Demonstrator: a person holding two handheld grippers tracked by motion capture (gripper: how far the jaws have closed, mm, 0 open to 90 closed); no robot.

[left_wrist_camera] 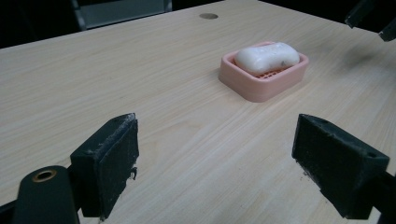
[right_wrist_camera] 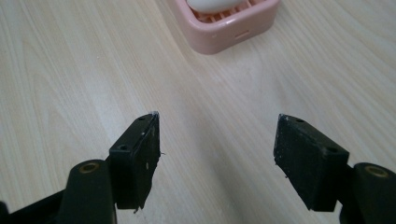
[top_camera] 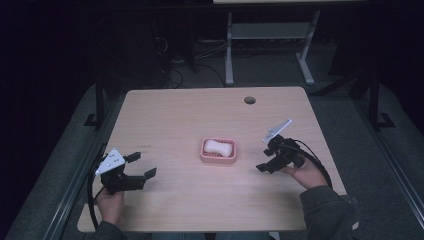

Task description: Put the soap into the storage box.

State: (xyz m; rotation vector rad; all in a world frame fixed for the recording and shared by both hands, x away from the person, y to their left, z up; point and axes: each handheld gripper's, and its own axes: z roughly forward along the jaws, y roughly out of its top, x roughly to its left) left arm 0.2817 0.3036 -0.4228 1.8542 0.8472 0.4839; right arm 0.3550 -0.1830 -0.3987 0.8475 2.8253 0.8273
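A white soap bar (top_camera: 218,146) rests in a pink dish (top_camera: 218,159) between the left gripper (top_camera: 141,165) and right gripper (top_camera: 266,161), both jaws wide and empty; a glancing grip could likely squirt the soap free.

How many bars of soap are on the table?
1. A single white soap bar lies in the pink soap dish near the table's middle, between the two open claws and apart from both. Nothing on the table could hide another.

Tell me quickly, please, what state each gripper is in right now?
Left gripper: open, holding nothing.
Right gripper: open, holding nothing.
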